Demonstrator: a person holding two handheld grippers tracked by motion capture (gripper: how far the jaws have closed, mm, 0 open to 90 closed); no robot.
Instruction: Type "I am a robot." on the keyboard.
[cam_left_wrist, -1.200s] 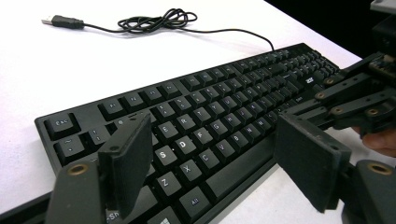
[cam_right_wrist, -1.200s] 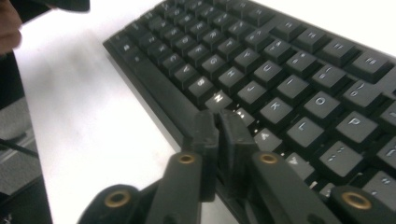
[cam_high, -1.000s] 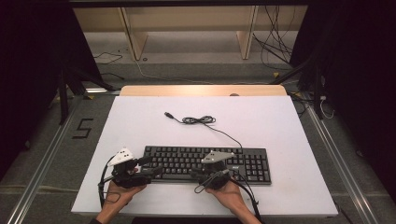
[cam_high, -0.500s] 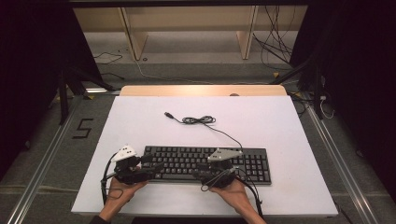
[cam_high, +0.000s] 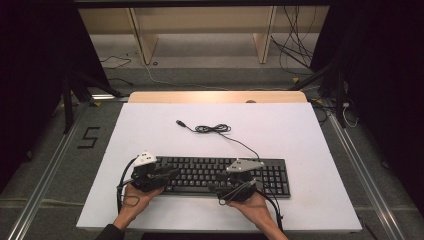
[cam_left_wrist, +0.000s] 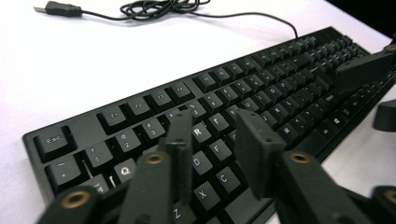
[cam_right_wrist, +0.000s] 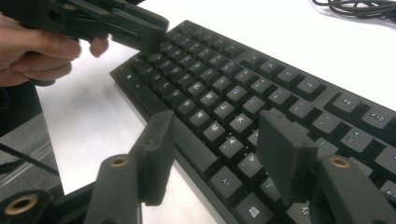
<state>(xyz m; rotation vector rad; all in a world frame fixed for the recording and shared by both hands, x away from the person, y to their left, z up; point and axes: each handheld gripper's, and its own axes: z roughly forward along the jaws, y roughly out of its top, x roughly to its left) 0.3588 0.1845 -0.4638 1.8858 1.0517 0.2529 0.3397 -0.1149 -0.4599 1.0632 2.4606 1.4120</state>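
overhead plus two close keyboard views

A white table carries a black keyboard — directly under the fingers — with its coiled cable lying well beyond them.

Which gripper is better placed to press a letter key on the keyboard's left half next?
Left, probably. The left gripper hovers over the letter keys at the left end of the keyboard, its jaws having just been closing with nothing between them. The right gripper sits further right by the front edge, jaws spread.
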